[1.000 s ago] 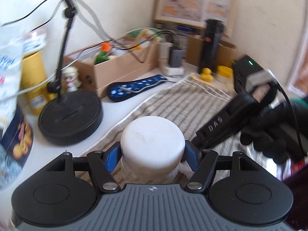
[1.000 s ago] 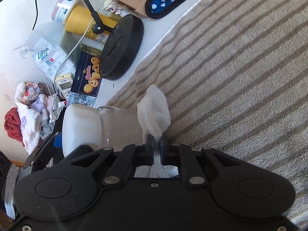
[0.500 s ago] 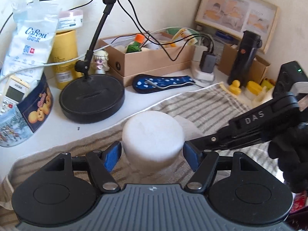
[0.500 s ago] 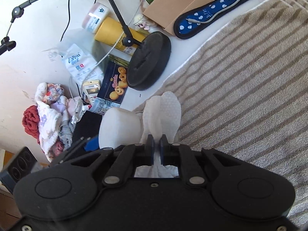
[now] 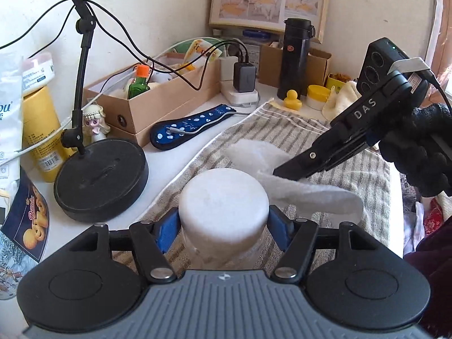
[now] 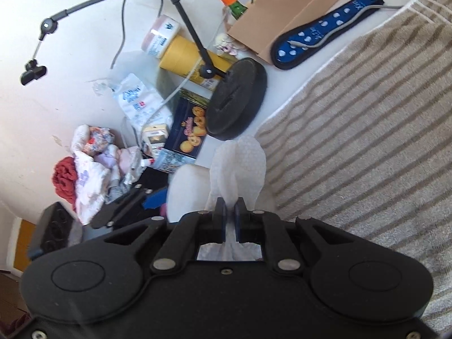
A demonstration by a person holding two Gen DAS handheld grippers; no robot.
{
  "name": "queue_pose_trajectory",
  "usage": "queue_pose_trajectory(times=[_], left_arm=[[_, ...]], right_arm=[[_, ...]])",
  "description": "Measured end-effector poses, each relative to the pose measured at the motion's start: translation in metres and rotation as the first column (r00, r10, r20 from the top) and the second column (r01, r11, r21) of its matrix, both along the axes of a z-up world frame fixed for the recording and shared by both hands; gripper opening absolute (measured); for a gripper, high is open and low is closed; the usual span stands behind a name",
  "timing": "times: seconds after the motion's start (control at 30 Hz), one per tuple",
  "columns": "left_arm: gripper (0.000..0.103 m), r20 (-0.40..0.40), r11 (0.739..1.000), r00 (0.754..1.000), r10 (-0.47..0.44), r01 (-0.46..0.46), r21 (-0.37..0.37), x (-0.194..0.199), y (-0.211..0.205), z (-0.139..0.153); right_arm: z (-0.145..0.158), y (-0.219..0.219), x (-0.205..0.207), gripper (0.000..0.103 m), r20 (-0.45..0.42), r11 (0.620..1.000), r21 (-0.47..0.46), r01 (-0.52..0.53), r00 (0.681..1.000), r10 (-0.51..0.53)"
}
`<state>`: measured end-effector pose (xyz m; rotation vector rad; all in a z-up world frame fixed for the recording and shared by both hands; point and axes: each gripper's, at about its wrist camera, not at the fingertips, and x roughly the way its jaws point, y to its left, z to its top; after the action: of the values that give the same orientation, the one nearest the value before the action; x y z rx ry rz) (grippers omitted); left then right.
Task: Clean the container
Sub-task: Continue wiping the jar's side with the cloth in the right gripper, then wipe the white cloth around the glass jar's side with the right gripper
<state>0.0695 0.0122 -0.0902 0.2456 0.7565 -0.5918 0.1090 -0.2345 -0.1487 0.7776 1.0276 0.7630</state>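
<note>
Jar (image 5: 223, 197): clamped in your left fingers (image 5: 166, 227). Wipe (image 6: 240, 166): pinched in right fingers (image 6: 221, 212), at lid; cleanliness cannot be told.

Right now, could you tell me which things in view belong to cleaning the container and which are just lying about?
In the job:
- container, clamped in the left gripper
- white wipe, pinched in the right gripper

Lying about:
- black stand base
- cardboard box
- black flask
- yellow duck
- cookie tin
- striped towel underneath
</note>
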Motion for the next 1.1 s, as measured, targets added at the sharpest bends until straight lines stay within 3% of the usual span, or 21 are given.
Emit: queue_pose_trajectory(times=[0.33, 0.5, 1.1], left_arm=[[0.065, 0.015, 0.997, 0.997, 0.075, -0.075, 0.02, -0.007, -0.012, -0.001], [0.066, 0.01, 0.995, 0.995, 0.095, -0.095, 0.018, -0.007, -0.011, -0.001], [0.066, 0.008, 0.991, 0.991, 0.131, -0.131, 0.022, -0.008, -0.012, 0.0]], right_arm=[[0.005, 0.004, 0.012, 0.007, 0.009, 0.994, 0.101, 0.035, 0.999, -0.036], [-0.01, 0.006, 0.012, 0.007, -0.05, 0.99, 0.123, 0.069, 0.997, -0.063], [-0.02, 0.016, 0.018, 0.007, -0.032, 0.998, -0.007, 0.055, 0.998, -0.056]])
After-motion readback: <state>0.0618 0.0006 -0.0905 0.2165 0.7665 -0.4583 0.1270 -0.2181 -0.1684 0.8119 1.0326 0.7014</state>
